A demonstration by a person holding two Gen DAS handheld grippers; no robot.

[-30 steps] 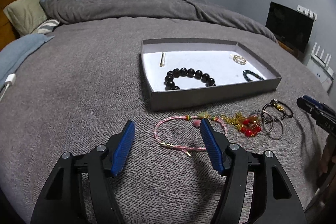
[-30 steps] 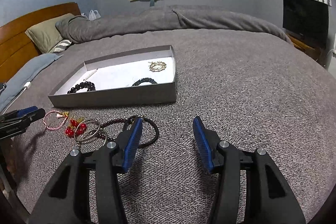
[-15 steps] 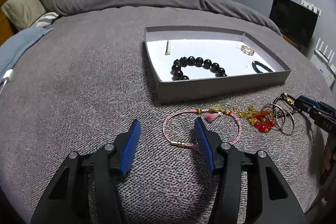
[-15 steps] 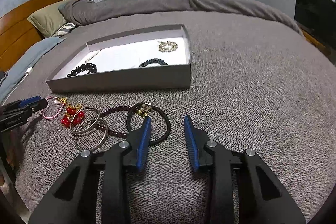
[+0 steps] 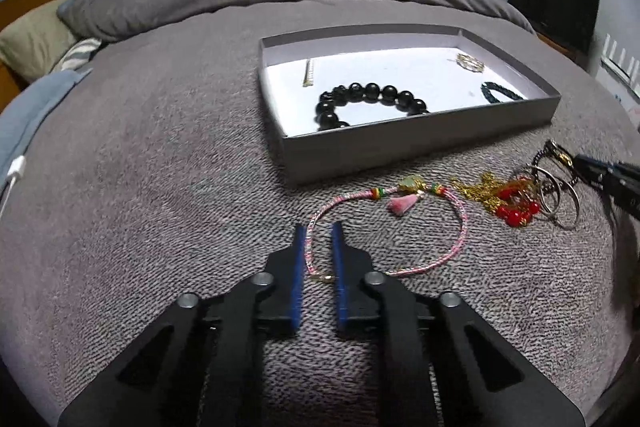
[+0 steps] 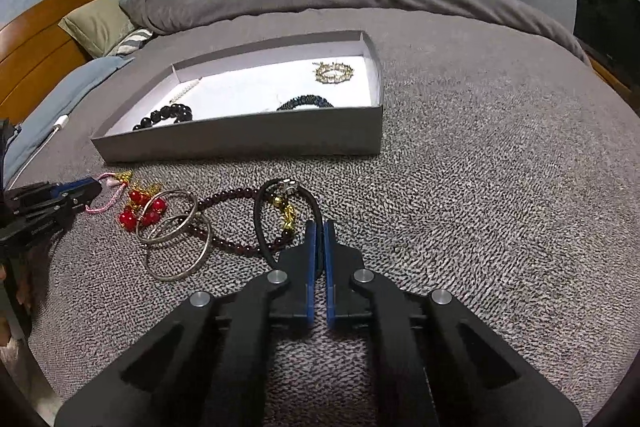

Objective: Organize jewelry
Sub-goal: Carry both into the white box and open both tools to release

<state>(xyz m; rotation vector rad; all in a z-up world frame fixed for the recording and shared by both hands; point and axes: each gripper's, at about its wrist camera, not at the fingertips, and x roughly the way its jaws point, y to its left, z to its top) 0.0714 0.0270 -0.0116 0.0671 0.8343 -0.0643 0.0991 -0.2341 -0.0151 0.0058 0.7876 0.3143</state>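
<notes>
1. Left wrist view. My left gripper [image 5: 317, 231] points down at the grey bedspread [image 5: 160, 187]. Its jaws are closing, with a slim gap still between the blue pads. The left side of the pink cord bracelet [image 5: 460, 223] runs up through that gap. I see no pad pressing on it.
2. The rest of the pink loop lies flat on the bedspread, with its tassel and green charm on the far side, near the grey box [image 5: 400, 147].
3. Inside the box, on the white floor: a black bead bracelet [image 5: 372, 93] at the near wall, a slim pale bar [image 5: 308, 73] at the far left, a gold bracelet [image 5: 470, 62] at the far right, and a dark braided band [image 5: 500, 93] at the near right.
4. Right of the pink loop lie a gold-and-red bead piece [image 5: 514, 205] and metal bangles [image 5: 560, 195]. My right gripper [image 5: 584, 163] has its tip at the dark bracelet there.
5. Right wrist view. My right gripper [image 6: 320, 227] is clamped shut on the black cord bracelet [image 6: 262, 227]. The cord's right side passes between the pads, and the gold charm hangs inside the loop.
6. A dark red bead strand [image 6: 232, 197] crosses under the black loop. The bangles [image 6: 176, 247] overlap to its left, beside the red beads [image 6: 136, 211].
7. My left gripper [image 6: 94, 187] is at the left edge, with pink cord [image 6: 108, 205] at its tip. The box [image 6: 240, 143] sits beyond the pile, apart from it.
</notes>
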